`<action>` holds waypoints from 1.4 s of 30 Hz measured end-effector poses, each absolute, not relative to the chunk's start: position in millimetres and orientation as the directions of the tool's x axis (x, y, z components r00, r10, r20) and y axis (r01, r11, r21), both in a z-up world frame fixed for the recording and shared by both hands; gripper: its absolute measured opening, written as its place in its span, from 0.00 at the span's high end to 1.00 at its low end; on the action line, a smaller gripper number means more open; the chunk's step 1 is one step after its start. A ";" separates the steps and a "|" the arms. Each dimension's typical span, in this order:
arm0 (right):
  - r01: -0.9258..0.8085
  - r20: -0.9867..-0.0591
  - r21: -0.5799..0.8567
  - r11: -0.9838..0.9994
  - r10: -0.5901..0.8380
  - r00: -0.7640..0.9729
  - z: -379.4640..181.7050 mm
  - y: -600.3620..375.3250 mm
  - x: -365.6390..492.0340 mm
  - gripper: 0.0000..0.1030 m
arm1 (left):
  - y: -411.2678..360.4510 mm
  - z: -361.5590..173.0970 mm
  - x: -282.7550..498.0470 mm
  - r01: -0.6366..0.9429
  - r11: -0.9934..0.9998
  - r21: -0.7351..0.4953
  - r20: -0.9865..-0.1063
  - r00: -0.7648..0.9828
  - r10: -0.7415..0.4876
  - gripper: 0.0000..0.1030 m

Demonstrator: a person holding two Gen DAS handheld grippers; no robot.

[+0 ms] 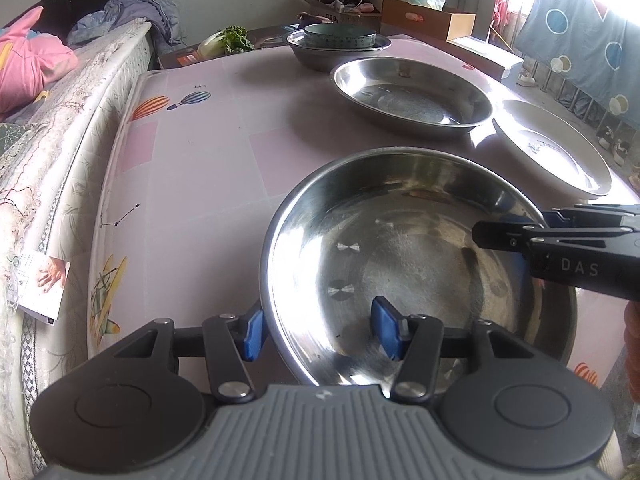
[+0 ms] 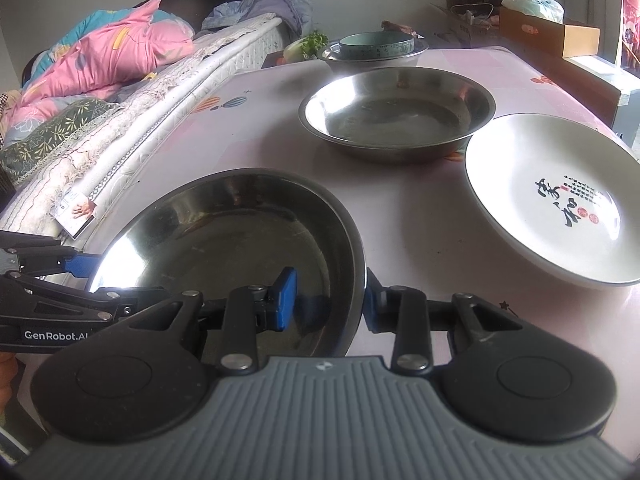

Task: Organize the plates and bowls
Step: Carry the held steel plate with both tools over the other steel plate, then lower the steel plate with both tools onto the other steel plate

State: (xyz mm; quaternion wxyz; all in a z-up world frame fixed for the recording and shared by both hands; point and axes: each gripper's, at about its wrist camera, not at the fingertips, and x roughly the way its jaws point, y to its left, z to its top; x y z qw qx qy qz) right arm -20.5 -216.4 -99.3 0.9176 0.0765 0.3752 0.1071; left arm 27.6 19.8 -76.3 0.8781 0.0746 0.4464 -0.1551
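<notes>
A large steel bowl (image 1: 400, 248) (image 2: 224, 232) sits at the near end of the pink table (image 1: 200, 140). My left gripper (image 1: 318, 332) straddles its left rim, one blue pad outside and one inside, shut on the wall. On the opposite rim my right gripper (image 2: 328, 302) grips the same way, shut on the bowl. A second steel bowl (image 1: 412, 98) (image 2: 396, 116) stands behind it. To the right lies a white plate (image 1: 560, 152) (image 2: 548, 196) with black lettering. At the far end a teal bowl (image 1: 340, 36) (image 2: 376, 46) rests inside a steel basin (image 1: 320, 56).
A bed (image 1: 48, 140) with pink bedding runs along the table's left side. Cardboard boxes (image 1: 432, 20) and leafy greens (image 1: 232, 40) stand behind the far end. The left half of the tabletop bears only printed pictures. A blue cloth (image 1: 580, 40) hangs at the right.
</notes>
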 end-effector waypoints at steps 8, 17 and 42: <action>-0.127 -0.654 0.235 0.964 0.254 0.713 -90.7 -225.2 -18.0 0.68 | 11.2 -63.1 31.4 0.340 0.940 -0.003 -0.795 0.569 -0.208 0.47; -0.106 -0.621 0.264 0.959 0.253 0.742 -74.0 -243.6 -4.6 0.67 | -6.4 -38.8 47.5 0.349 0.937 0.029 -0.764 0.612 -0.205 0.47; -0.044 -0.626 0.252 0.967 0.197 0.754 -39.5 -316.5 107.2 0.66 | -69.8 -21.8 162.4 0.362 0.930 -0.070 -0.756 0.588 -0.286 0.45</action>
